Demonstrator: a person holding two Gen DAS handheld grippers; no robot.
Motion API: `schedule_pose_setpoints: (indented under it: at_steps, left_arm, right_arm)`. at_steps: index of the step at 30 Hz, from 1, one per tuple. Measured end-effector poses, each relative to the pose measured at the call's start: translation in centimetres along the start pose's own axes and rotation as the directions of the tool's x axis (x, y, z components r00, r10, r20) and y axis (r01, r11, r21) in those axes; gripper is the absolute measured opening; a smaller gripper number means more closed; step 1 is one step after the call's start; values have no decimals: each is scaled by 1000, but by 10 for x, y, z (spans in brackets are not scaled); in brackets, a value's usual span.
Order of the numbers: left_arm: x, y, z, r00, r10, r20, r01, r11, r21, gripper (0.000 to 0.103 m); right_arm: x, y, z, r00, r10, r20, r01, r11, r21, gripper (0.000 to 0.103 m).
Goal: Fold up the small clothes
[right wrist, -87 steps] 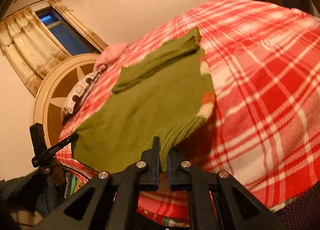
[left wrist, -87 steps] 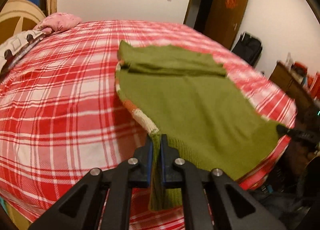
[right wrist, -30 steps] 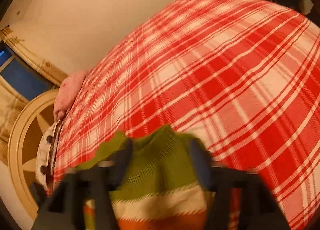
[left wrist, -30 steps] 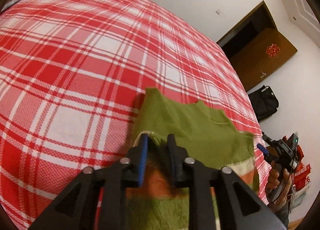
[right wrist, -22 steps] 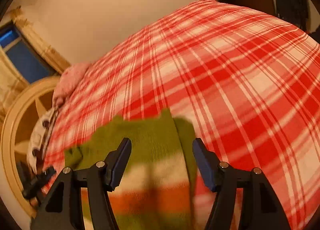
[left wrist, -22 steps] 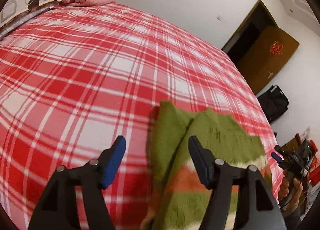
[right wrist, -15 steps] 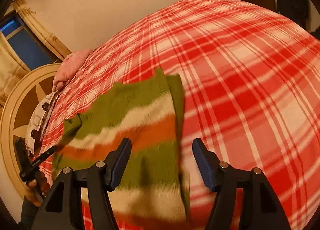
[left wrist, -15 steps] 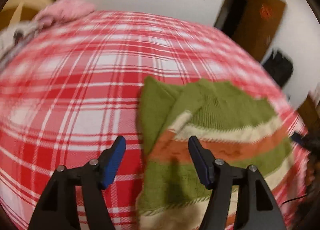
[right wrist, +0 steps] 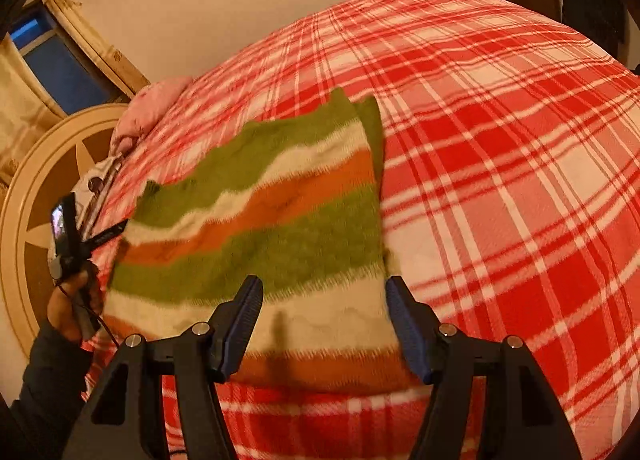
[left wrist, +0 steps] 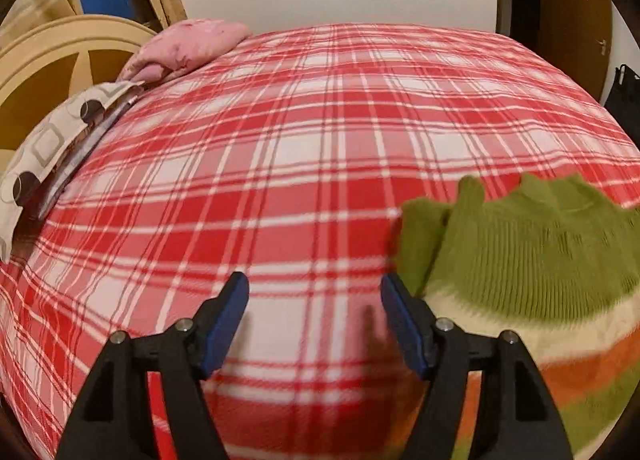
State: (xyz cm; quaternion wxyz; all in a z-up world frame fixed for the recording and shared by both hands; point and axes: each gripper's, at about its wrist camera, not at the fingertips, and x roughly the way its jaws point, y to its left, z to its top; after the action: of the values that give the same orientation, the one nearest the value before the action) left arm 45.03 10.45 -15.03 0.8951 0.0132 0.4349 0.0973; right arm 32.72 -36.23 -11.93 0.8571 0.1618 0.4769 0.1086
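A small knitted sweater [right wrist: 272, 220] with green, cream and orange stripes lies folded in half on the red plaid bed [right wrist: 500, 140]. In the left wrist view the sweater [left wrist: 532, 260] shows at the right. My right gripper [right wrist: 322, 300] is open and empty, hovering over the sweater's near edge. My left gripper [left wrist: 314, 296] is open and empty, above bare bedspread [left wrist: 280, 180] just left of the sweater. The left gripper and the hand holding it [right wrist: 74, 260] show at the left in the right wrist view.
A pink pillow [left wrist: 188, 44] and a patterned pillow [left wrist: 52, 148] lie at the bed's head by a round cream headboard [left wrist: 60, 60]. A curtained window [right wrist: 60, 60] is behind. A dark door [left wrist: 572, 12] and a black bag [left wrist: 626, 92] stand at the right.
Both grippers carried the hem over onto the upper part, opened and let go. They have since pulled back, and the left gripper has swung left off the sweater.
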Motion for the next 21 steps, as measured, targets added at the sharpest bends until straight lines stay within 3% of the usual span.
schedule_pose_setpoints:
  at_steps: [2, 5, 7, 11, 13, 15, 18, 21]
  left_arm:
    - [-10, 7, -15, 1000, -29, -6, 29, 1000, -6, 71]
    - [-31, 3, -44, 989, -146, -18, 146, 989, 3, 71]
    - [-46, 1, -67, 970, -243, -25, 244, 970, 3, 71]
    - [-58, -6, -96, 938, -341, -60, 341, 940, -21, 71]
    - [-59, -8, -104, 931, -359, -69, 357, 933, -36, 71]
    - [-60, -12, -107, 927, -370, -57, 368, 929, -37, 71]
    - [-58, -16, -104, 929, -366, -53, 365, 930, -42, 71]
    - [-62, -20, -109, 941, -331, -69, 331, 943, -22, 64]
  right_arm:
    - [-2, -3, -6, 1000, -14, -4, 14, 1000, -5, 64]
    - [-5, -6, -16, 1000, -22, -17, 22, 1000, -7, 64]
    - [-7, -10, -23, 999, -36, -22, 36, 999, -8, 63]
    - [-5, -18, -29, 998, -57, -33, 58, 998, 2, 50]
    - [-4, -18, -28, 999, -44, -32, 44, 999, 3, 37]
    - [-4, -16, -24, 999, -28, -27, 28, 1000, -1, 35]
    - [2, -19, -20, 998, -42, -44, 42, 999, 0, 17]
    - [0, -19, -21, 995, -70, -73, 70, 998, 6, 12]
